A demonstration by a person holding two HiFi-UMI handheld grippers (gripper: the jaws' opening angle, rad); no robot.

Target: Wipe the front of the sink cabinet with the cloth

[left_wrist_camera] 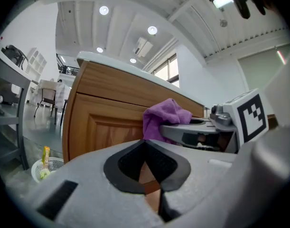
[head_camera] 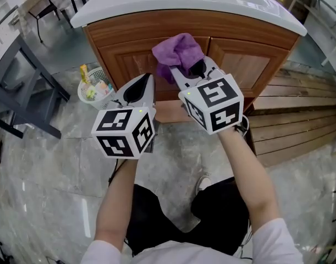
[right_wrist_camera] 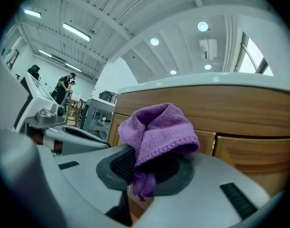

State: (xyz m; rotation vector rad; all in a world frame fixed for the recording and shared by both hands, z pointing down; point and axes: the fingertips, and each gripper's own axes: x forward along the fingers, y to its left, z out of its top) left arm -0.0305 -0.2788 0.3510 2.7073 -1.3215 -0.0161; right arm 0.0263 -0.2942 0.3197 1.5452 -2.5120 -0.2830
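Cloth (head_camera: 178, 49), purple and bunched, clamped between the jaws of the right gripper (head_camera: 188, 70). Held high against or just before the wooden front of the sink cabinet (head_camera: 129, 54), near the seam between its two doors and under the white countertop (head_camera: 157, 7) edge; contact unclear. Left gripper (head_camera: 139, 89) just beside it, lower, jaws closed together on nothing. White basket (head_camera: 93, 92) on the floor by the cabinet's left corner.
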